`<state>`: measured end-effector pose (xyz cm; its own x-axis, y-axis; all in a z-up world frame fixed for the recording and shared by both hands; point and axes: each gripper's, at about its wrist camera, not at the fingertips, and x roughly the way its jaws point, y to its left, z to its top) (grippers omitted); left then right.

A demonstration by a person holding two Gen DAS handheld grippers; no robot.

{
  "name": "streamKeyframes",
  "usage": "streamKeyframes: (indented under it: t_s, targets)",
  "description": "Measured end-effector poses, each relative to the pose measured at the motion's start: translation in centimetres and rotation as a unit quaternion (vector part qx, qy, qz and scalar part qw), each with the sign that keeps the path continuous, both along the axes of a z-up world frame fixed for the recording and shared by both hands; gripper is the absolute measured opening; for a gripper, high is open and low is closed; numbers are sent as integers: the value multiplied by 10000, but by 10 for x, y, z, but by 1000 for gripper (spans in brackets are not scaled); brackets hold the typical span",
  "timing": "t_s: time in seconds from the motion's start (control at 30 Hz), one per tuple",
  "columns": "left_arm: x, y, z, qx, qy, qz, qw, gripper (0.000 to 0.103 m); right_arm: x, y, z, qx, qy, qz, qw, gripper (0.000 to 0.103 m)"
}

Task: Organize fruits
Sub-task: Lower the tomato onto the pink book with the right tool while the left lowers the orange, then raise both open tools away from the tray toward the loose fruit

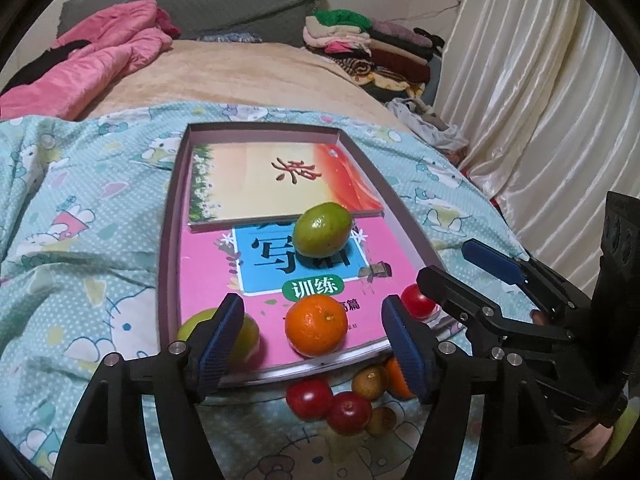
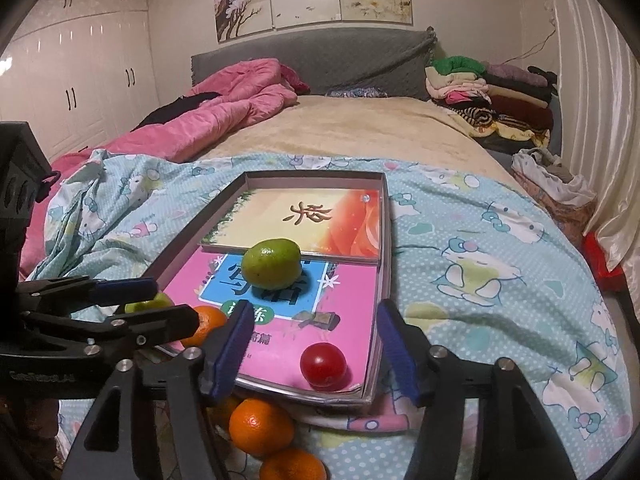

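A shallow box tray [image 1: 170, 216] [image 2: 382, 240] lies on the bed with two books inside. On the books sit a green fruit [image 1: 322, 229] [image 2: 272, 262], an orange [image 1: 316, 325] [image 2: 206, 322], a small red fruit [image 1: 416, 301] [image 2: 323, 366] and a yellow-green fruit [image 1: 248, 336] [image 2: 150, 304] at the near left corner. My left gripper [image 1: 312, 342] is open and empty, its jaws either side of the orange. My right gripper [image 2: 314, 354] is open and empty, just above the small red fruit; it also shows in the left wrist view [image 1: 460, 264].
Loose fruit lies on the blue patterned sheet [image 1: 80, 240] in front of the tray: red fruits [image 1: 310, 398], small brown ones [image 1: 370, 382] and oranges [image 2: 260, 426]. A pink quilt [image 2: 224, 108], folded clothes [image 2: 480, 92] and a curtain [image 1: 540, 120] lie beyond.
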<state>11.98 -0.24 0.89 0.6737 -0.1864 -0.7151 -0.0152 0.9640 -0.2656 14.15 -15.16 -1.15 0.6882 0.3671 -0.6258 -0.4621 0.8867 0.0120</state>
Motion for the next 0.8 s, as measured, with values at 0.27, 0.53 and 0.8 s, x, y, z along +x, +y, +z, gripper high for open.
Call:
streamKeyframes:
  t_s: [0.27,0.53,0.8]
  targets:
    - [-10,10,12,-47,-184,221,9996,76,-4,-5,10,182,-194,-96,9996,82]
    - [-17,16,17,-96,-205,371,9991,79,-12,-7,19,249,-442,-94,9987,84]
    - [-27,16,23,-9,-291,434,9986,79,-21,-9,28,334,-677,-83,9971,86]
